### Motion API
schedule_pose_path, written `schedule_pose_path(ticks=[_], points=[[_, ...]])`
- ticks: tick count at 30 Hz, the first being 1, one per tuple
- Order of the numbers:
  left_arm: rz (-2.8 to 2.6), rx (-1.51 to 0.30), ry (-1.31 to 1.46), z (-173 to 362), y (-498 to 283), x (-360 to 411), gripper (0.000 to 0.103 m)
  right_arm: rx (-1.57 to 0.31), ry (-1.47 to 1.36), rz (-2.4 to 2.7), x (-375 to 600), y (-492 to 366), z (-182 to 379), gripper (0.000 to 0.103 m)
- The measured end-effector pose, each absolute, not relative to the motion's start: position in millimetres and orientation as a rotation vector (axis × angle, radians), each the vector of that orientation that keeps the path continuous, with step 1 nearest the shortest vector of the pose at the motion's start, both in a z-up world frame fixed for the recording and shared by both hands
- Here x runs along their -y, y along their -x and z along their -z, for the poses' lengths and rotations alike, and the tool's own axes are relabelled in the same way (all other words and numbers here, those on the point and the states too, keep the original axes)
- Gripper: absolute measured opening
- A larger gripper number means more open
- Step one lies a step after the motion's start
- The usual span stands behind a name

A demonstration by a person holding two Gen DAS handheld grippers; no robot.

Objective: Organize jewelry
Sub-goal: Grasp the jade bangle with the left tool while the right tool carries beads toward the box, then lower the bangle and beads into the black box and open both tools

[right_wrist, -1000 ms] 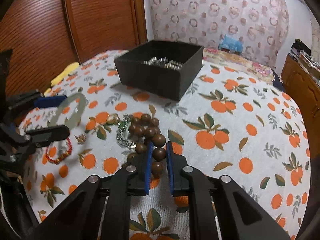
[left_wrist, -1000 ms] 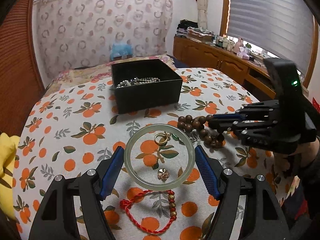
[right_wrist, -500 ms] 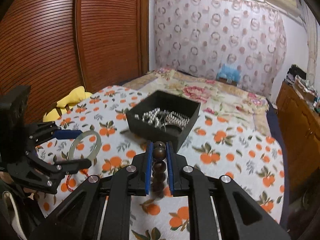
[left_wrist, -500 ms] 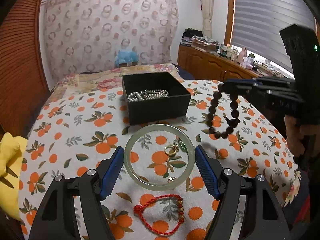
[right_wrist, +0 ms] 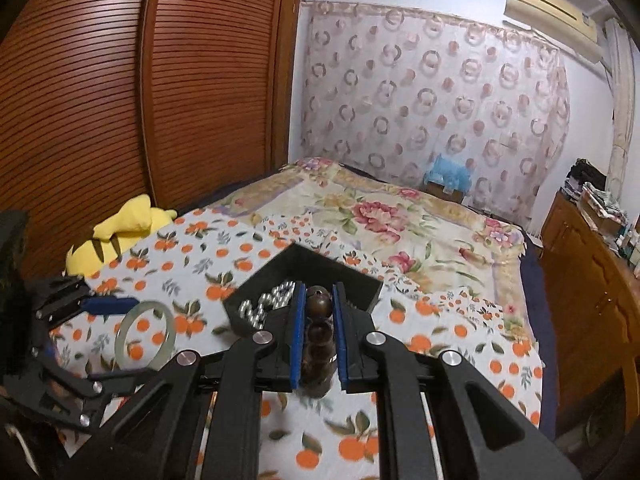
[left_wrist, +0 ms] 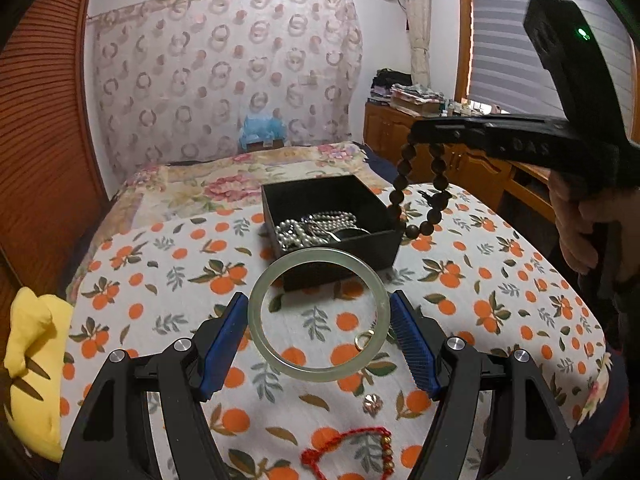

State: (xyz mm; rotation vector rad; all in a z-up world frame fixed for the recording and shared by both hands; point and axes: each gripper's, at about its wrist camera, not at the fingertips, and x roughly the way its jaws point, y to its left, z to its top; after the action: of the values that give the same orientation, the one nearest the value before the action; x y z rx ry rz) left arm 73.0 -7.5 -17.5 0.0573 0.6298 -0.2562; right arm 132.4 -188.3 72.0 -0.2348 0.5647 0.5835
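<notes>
Right gripper (right_wrist: pixel 316 320): my jaws pinch the top beads of the wooden bead bracelet (left_wrist: pixel 416 196); the loop hangs free below, its lowest beads just over the near right corner of the black box (left_wrist: pixel 384 246), not yet inside by my reading. Left gripper (left_wrist: pixel 319 316): blue pads pressed on either side of the pale green bangle (left_wrist: pixel 319 314), held clear above the tablecloth (left_wrist: pixel 500 280), short of the box.

To do this drop well — carry the beads further in over the box's middle, lower until the loop pools on the floor, then part the jaws; releasing here risks the strand draping over the wall. The bangle should go in flat, after the right gripper clears.

Box contents: a heap of silvery pearl strands (left_wrist: pixel 316 226) along the near side; far half looks bare.

Outside the box, on the cloth: gold ring (left_wrist: pixel 363 339), small flower charm (left_wrist: pixel 371 403), red cord bracelet (left_wrist: pixel 352 450).
</notes>
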Motion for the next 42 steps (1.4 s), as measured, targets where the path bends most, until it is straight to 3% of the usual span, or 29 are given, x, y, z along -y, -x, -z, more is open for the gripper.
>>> schedule_pose_path(ticks=[10, 22, 42], points=[[0.239, -0.625, -0.058, 13, -91, 4, 0.069, -0.586, 0.225, -0.57, 169, -171, -70, 0.015], [0.23, -0.63, -0.088, 6, -125, 13, 0.069, -0.729, 0.105, -0.577, 170, -202, -16, 0.016], [0.195, -0.703, -0.171, 17, -208, 55, 0.069, -0.723, 0.046, -0.474, 244, -183, 6, 0.016]])
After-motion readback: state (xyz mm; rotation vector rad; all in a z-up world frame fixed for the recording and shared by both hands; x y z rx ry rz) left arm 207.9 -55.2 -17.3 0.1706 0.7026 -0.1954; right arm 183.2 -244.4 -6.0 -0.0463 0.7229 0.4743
